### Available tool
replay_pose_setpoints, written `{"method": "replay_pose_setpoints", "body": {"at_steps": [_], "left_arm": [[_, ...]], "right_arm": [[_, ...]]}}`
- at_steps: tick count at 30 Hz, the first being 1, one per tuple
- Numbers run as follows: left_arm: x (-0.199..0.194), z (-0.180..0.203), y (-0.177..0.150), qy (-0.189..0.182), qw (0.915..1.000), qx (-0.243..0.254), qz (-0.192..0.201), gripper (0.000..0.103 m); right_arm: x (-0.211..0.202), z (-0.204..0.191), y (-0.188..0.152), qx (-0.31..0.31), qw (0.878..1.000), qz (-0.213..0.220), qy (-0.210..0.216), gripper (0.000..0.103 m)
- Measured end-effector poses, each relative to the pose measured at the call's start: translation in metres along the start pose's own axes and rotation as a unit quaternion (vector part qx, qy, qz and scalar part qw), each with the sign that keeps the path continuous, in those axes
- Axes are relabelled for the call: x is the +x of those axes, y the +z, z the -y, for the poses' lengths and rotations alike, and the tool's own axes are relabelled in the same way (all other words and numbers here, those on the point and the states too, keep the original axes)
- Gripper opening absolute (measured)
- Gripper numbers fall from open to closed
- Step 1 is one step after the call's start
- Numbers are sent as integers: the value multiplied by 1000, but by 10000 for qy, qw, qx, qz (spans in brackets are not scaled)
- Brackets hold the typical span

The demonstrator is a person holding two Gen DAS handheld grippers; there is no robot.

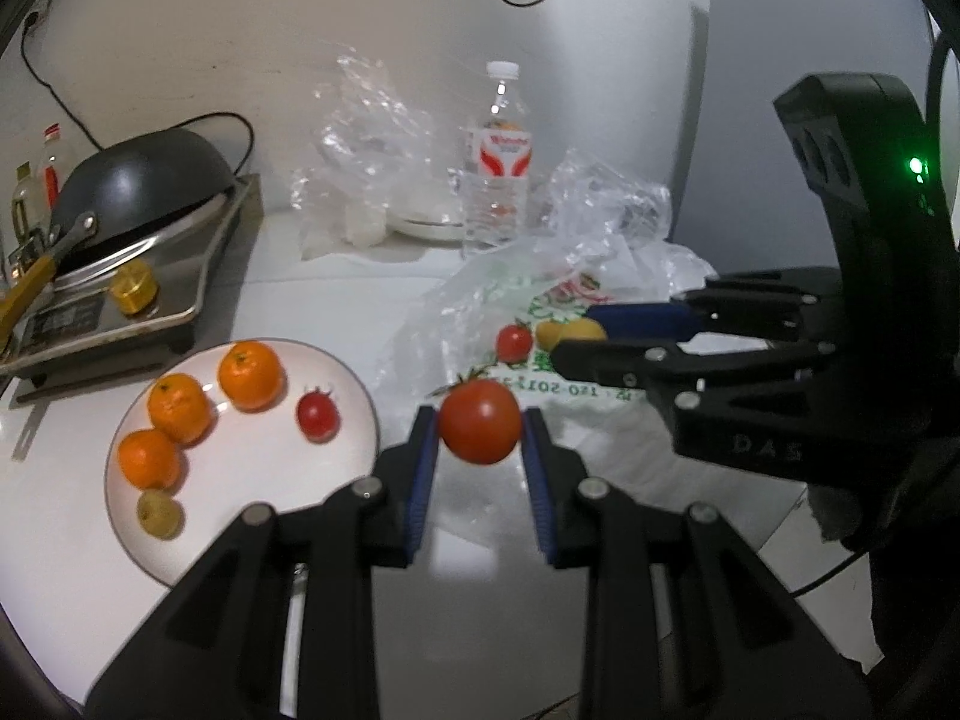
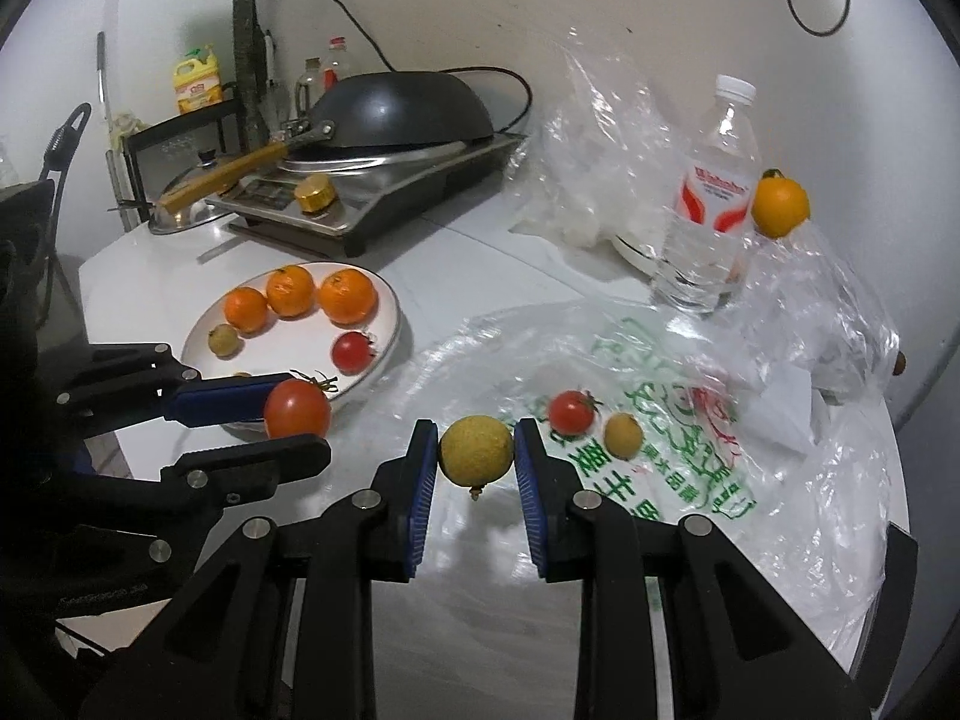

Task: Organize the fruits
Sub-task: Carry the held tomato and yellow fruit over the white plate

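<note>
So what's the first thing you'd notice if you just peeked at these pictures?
Probably the two black grippers up front, each pinching a fruit: the left gripper holds a red tomato and the right gripper a yellow fruit. Next, the white plate with three bright oranges, left of the crinkly plastic bag.

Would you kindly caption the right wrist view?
Right gripper holds a yellow fruit above the printed bag.

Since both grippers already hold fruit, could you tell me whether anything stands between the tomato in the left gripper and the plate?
Nothing visible does. The left gripper holds the tomato just right of the plate, whose near side is bare; the oranges sit toward its far edge.
</note>
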State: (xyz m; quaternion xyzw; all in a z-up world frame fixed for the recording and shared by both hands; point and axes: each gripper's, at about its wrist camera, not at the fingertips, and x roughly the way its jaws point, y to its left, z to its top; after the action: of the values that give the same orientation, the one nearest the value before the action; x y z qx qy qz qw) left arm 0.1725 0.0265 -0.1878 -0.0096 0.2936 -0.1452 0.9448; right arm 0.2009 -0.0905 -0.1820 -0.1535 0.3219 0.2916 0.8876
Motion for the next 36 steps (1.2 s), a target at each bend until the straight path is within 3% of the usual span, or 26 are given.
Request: {"method": "replay_pose_setpoints", "body": {"at_steps": [19,36], "left_arm": [[-27,-51,-16,409,9988,-236,153,29],[-16,-90,-31,990,9948,-234,54,29]], "right_arm": [[10,-52,22,-373,9991,29,176,28],[43,-83,33,-609,9971,-176,417,28]]}}
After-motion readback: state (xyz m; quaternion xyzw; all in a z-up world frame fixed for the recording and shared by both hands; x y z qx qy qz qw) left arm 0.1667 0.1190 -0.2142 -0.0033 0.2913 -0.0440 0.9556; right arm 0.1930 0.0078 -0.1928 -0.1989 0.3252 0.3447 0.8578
